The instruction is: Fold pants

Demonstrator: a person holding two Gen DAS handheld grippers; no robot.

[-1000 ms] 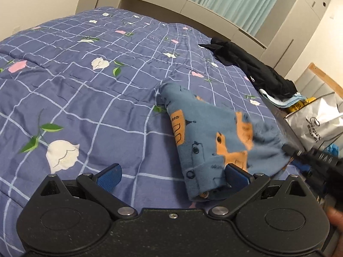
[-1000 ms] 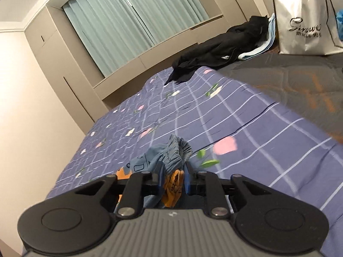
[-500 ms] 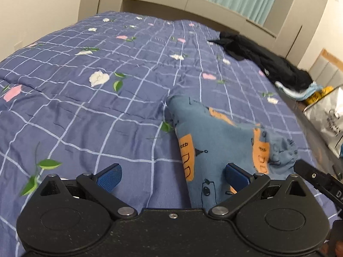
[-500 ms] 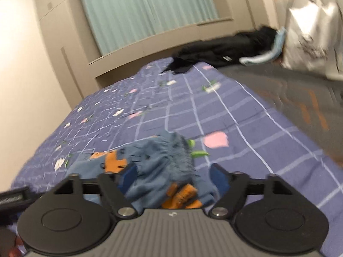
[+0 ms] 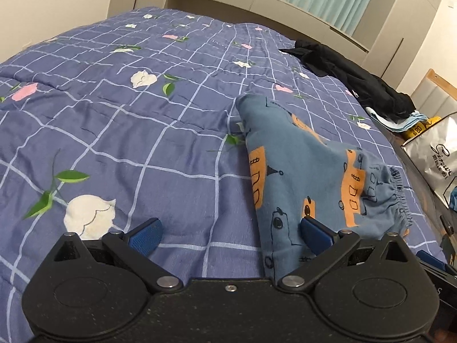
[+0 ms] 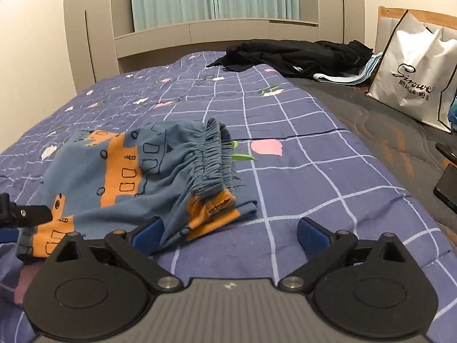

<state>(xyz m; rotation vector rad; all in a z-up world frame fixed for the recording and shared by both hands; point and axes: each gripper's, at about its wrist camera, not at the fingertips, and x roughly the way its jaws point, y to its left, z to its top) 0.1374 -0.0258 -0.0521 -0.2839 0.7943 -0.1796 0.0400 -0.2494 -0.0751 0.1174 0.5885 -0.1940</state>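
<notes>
My right tongs (image 6: 230,233) are opening wide, nothing gripped; my left tongs (image 5: 230,233) gape too. The folded pants (image 6: 137,177) lie on the bed (image 5: 114,131), near its edge.

Wide open run of blue grid-check floral quilt (image 5: 120,120) left of the folded blue-and-orange print pants (image 5: 300,171); right side blocked by heaped black clothing (image 6: 300,54), white paper shopping bag (image 6: 414,77), dark phone (image 6: 447,185) at the edge
</notes>
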